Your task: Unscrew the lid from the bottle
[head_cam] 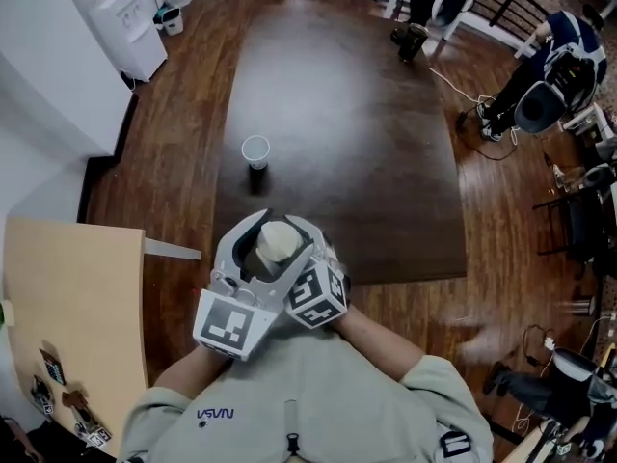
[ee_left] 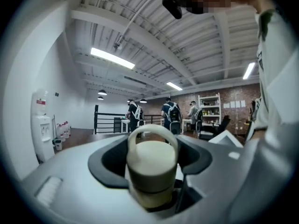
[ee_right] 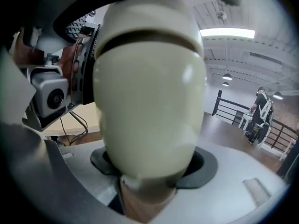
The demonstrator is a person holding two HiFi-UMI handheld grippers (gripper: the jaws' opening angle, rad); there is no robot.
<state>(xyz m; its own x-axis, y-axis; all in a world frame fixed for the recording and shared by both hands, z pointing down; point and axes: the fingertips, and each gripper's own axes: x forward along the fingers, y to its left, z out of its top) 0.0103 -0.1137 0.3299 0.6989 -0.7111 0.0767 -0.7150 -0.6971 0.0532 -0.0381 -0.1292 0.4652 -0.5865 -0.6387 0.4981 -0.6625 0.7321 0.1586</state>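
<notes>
Bottle (ee_right: 149, 101): cream; held in the air between the two grippers, close to the person's chest and above the near edge of the table (head_cam: 366, 143); not resting on the table
Lid (ee_left: 152, 155): cream, with a loop handle (ee_left: 153, 130) arching over its top; seated on the bottle, with a dark band where the two meet
Left gripper (ee_left: 150, 164): jaws clenched on the lid, a dark pad (ee_left: 110, 164) on each side of it; at the left in the head view, marker cube toward the chest
Right gripper (ee_right: 152, 169): jaws clamped on the bottle's lower body, a dark pad (ee_right: 203, 164) on each side; the body fills most of its view, lid end pointing away from the camera
Grippers together: side by side in the head view, cubes next to each other, jaws ringing the bottle from both sides; the lid's top shows between them
Cup (head_cam: 255, 150): white rim, dark lower part; upright on the table near its left edge, well apart from the bottle
Table: dark and long, running away from the person
Floor (head_cam: 174, 191): wooden planks around the table
Board (head_cam: 72, 307): pale wood, to the person's left, beside the table's near left corner
Dispenser (head_cam: 130, 13): white, by the wall beyond the table's far left corner
People (head_cam: 554, 61): one off the table's far right corner in the head view; several more stand by a dark railing in the left gripper view
</notes>
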